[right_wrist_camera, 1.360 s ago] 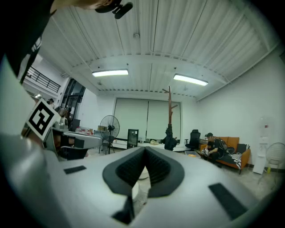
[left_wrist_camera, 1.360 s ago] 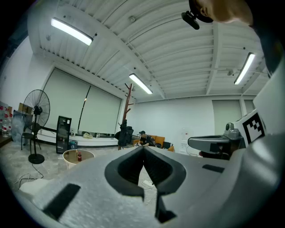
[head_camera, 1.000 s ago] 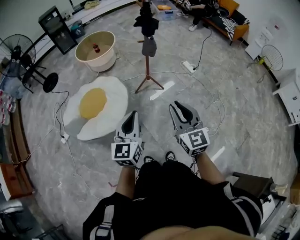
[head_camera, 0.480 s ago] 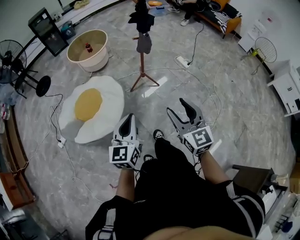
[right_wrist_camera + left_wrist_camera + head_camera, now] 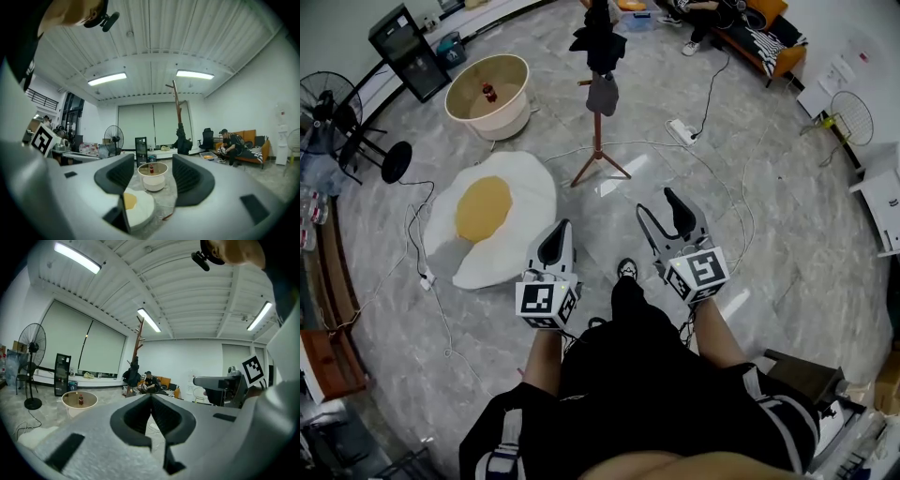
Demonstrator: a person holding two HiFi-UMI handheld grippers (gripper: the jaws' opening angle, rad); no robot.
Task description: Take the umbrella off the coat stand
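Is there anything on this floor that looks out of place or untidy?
Loose white cables trail across the grey floor past the wooden coat stand and a white power strip, in the walking path. Nothing looks spilled or damaged.

The floor [image 5: 787,234] is veined in grey and pale marbling. The egg-shaped cushion [image 5: 517,202] is coloured white, with a yellow middle. The round table [image 5: 511,117] is finished in cream with a tan top, and a red bottle [image 5: 490,93] is seen on it. The coat stand [image 5: 598,141] is brown; a black bundle [image 5: 598,42] and a grey bundle [image 5: 601,94] are hung on it. Both the left gripper [image 5: 562,227] and the right gripper [image 5: 656,202] are made pale grey with black fingers [image 5: 680,214], and their cubes [image 5: 546,302] are printed with black-and-white squares. The sofa [image 5: 778,52] is orange.
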